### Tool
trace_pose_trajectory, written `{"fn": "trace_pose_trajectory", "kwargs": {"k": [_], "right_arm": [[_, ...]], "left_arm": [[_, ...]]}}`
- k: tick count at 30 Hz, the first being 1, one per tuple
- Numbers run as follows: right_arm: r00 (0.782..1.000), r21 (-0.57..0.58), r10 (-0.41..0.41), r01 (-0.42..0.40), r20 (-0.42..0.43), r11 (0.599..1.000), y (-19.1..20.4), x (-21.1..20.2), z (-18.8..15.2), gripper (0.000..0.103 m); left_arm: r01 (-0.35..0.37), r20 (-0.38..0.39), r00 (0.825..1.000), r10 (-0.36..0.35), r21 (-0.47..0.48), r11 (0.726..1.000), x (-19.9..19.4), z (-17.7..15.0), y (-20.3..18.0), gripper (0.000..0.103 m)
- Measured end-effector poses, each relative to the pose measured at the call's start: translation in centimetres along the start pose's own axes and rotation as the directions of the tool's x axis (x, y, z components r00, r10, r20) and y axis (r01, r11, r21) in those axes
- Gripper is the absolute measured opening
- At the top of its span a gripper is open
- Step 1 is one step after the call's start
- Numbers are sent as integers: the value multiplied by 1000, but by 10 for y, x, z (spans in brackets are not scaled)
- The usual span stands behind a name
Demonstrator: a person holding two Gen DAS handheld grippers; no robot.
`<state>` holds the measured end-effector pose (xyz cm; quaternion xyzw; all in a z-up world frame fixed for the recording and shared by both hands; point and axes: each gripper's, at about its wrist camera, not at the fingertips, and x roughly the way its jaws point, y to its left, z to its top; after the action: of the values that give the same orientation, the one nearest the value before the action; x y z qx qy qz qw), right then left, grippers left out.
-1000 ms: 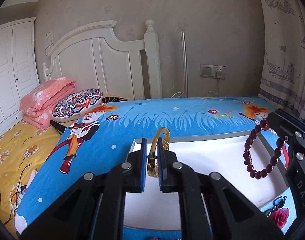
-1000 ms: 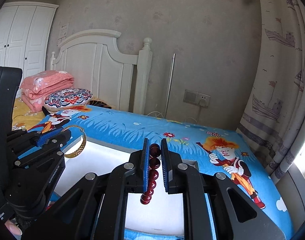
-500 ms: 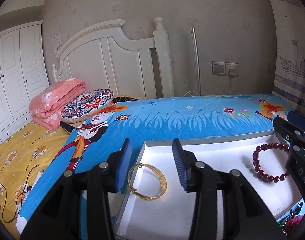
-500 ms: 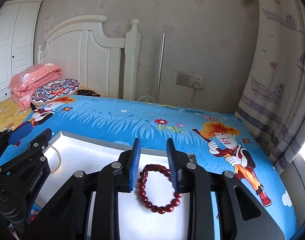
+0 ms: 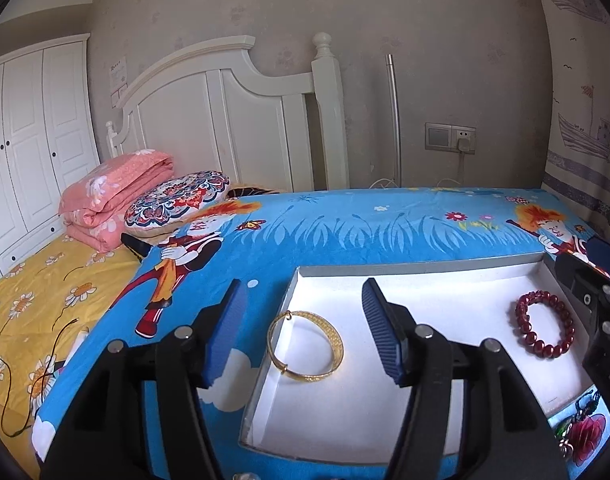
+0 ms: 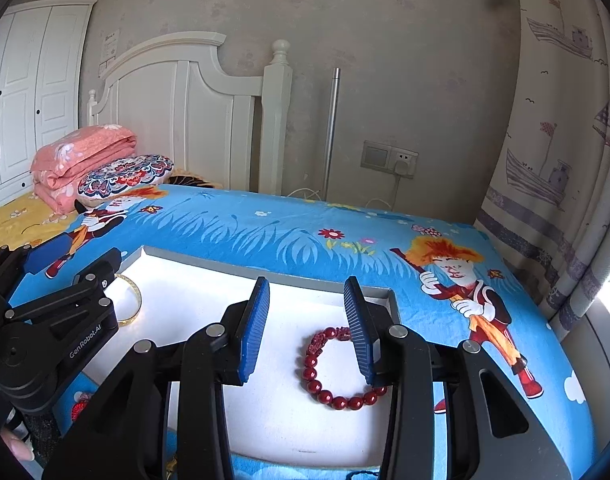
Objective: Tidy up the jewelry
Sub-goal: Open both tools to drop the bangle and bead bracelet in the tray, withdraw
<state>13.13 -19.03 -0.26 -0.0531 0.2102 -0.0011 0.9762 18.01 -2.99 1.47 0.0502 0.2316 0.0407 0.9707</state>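
Observation:
A gold bangle (image 5: pixel 335 342) lies flat at the left end of a shallow white tray (image 5: pixel 445 312) on the bed. My left gripper (image 5: pixel 301 288) hovers just over it, its jaws opening, with the pads clear of the bangle. A dark red bead bracelet (image 6: pixel 337 400) lies flat at the tray's right end. My right gripper (image 6: pixel 306 286) stands over it, jaws also opening, touching nothing. The left wrist view also shows the bracelet (image 5: pixel 539 345) and the right gripper (image 5: pixel 589 260). The right wrist view shows the bangle (image 6: pixel 135 296) and the left gripper (image 6: pixel 71 258).
The tray rests on a blue cartoon blanket (image 5: pixel 345 232). Small red and green trinkets (image 5: pixel 577 432) lie by its near right corner. A patterned pillow (image 5: pixel 177 200) and folded pink quilt (image 5: pixel 113 192) sit by the white headboard (image 5: pixel 225 112). A curtain (image 6: pixel 553 160) hangs at right.
Both grippers have opened and let go. The bangle and the bead bracelet, held upright over the tray a second ago, now lie flat inside it.

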Motion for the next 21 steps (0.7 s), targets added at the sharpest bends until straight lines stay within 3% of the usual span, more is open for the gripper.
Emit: {"fn": "trace_pose_trajectory", "kwargs": {"k": [6, 12, 21], "right_arm": [[1000, -2, 29, -29, -4, 1000, -5, -32, -27, 38], [999, -12, 49, -49, -6, 999, -4, -66, -63, 51], [1000, -58, 29, -29, 1, 998, -7, -110, -111, 60]], "left_arm": [[18, -11, 1000, -18, -31, 999, -26, -19, 12, 75], [37, -4, 999, -37, -15, 999, -58, -49, 19, 90], [82, 14, 996, -82, 19, 996, -100, -88, 18, 98]]}}
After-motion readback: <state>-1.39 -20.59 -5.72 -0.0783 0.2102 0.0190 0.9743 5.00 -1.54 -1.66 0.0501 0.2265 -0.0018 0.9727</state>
